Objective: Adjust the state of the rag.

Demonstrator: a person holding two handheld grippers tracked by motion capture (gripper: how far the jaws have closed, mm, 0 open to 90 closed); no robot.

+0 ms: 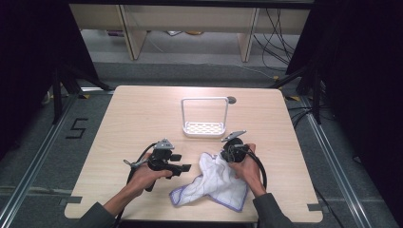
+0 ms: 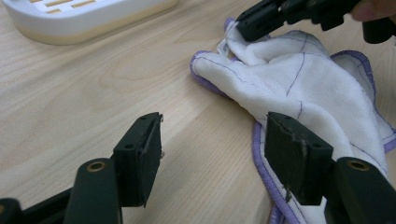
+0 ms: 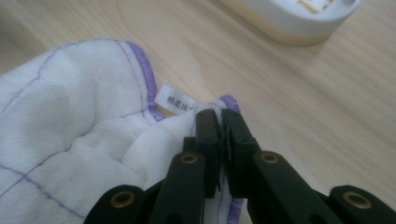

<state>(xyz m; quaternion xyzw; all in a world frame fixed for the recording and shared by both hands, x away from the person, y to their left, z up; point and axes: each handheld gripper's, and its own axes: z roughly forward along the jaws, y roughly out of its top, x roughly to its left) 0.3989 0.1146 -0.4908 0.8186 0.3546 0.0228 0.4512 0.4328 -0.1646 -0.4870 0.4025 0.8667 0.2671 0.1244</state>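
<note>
At the near edge of the light wooden table (image 1: 142,109), I have the right gripper (image 3: 218,122) clenched on a corner of the white dishcloth (image 1: 214,183), pinching the purple-hemmed fabric just beside its small sewn label (image 3: 176,103). The cloth lies crumpled between my two hands, well short of the white drying rack (image 1: 204,127) standing at mid-table. My left gripper (image 2: 212,147) hovers low over the bare wood with its jaws parted and nothing between them, the cloth's near hem just beside its right-hand pad. As I read it, the first corner is secured and the second grasp is pending. Next, I judge, the left gripper must slide onto the purple edge and close there, so both can lift and spread the cloth.
</note>
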